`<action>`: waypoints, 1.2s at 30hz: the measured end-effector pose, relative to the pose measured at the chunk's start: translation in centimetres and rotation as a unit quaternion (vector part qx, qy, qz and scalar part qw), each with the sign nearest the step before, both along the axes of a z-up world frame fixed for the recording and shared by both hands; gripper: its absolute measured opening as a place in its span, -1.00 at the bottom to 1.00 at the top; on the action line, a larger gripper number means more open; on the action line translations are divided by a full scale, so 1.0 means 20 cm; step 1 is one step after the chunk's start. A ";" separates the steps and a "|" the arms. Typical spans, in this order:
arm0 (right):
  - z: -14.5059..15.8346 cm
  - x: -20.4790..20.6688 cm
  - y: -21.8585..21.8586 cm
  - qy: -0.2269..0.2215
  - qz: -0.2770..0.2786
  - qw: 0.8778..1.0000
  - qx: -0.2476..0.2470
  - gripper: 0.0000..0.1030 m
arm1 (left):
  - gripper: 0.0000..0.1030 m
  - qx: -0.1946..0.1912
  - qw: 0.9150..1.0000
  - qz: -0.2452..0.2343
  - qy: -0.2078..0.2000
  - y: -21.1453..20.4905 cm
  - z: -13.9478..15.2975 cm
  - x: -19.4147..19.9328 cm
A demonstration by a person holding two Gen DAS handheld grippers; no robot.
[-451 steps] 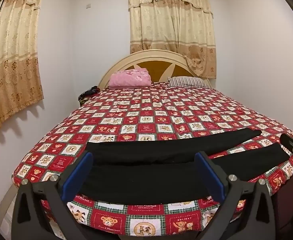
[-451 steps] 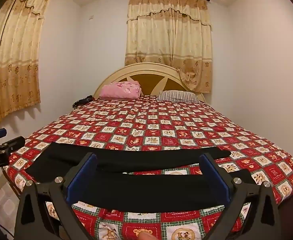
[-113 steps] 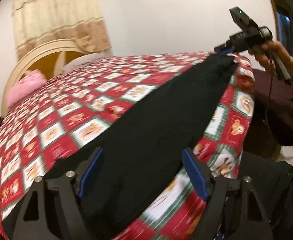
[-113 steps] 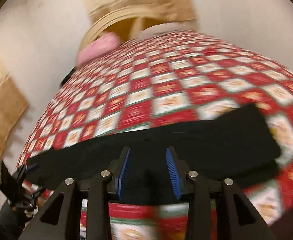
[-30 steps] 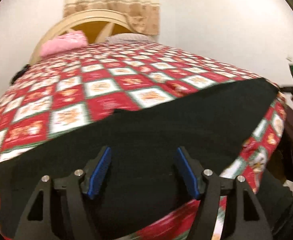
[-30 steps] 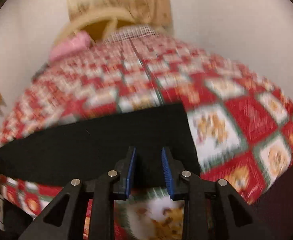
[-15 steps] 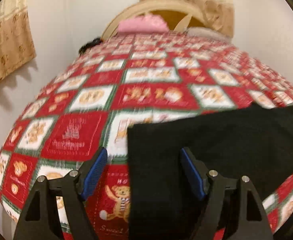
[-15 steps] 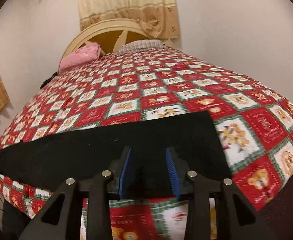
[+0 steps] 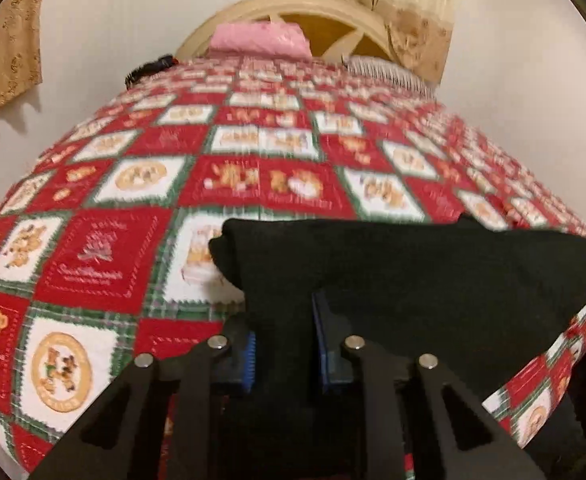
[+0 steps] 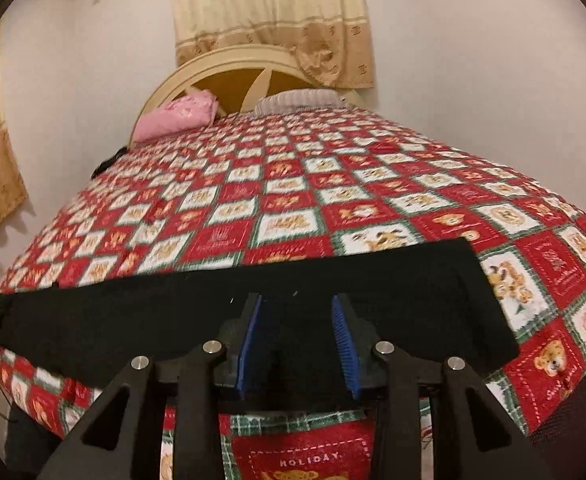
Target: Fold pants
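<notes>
Black pants [image 10: 253,312] lie as a long flat band across the foot edge of the bed [image 10: 333,184], reaching from the bed's left foot corner most of the way toward the right one.

In the left wrist view, the left hand-held gripper [image 9: 283,344] is at the left end of the pants [image 9: 413,280], where the cloth bunches up off the quilt. Its jaws are closing, and a fold of black fabric sits pinched between the blue pads [image 9: 248,360].

In the right wrist view, the right hand-held gripper [image 10: 297,340] sits over the near edge of the band. Its jaws are opening; the pads [image 10: 343,344] stand apart with a dark gap between them, and no cloth is visibly pinched there.

The quilt [image 10: 373,216] is a red, white and green patchwork of teddy bears. One red square at the foot edge reads "HOLIDAY" [image 10: 309,458]. Other squares carry script too blurred to read.

A pink pillow [image 10: 177,118] and a striped pillow [image 10: 297,100] rest against the cream headboard [image 10: 229,68].
</notes>
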State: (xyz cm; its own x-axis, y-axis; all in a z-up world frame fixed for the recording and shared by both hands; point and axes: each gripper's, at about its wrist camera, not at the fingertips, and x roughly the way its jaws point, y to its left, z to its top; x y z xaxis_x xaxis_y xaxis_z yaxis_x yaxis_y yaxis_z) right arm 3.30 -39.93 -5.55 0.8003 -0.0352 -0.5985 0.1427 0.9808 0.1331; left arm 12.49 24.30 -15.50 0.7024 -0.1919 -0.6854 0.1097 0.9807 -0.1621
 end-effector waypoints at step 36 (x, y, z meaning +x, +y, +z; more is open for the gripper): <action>-0.01 -0.21 -0.59 0.003 -0.104 0.986 0.134 -0.07 | 0.59 0.058 0.993 -0.066 -0.083 -0.51 0.18 -0.07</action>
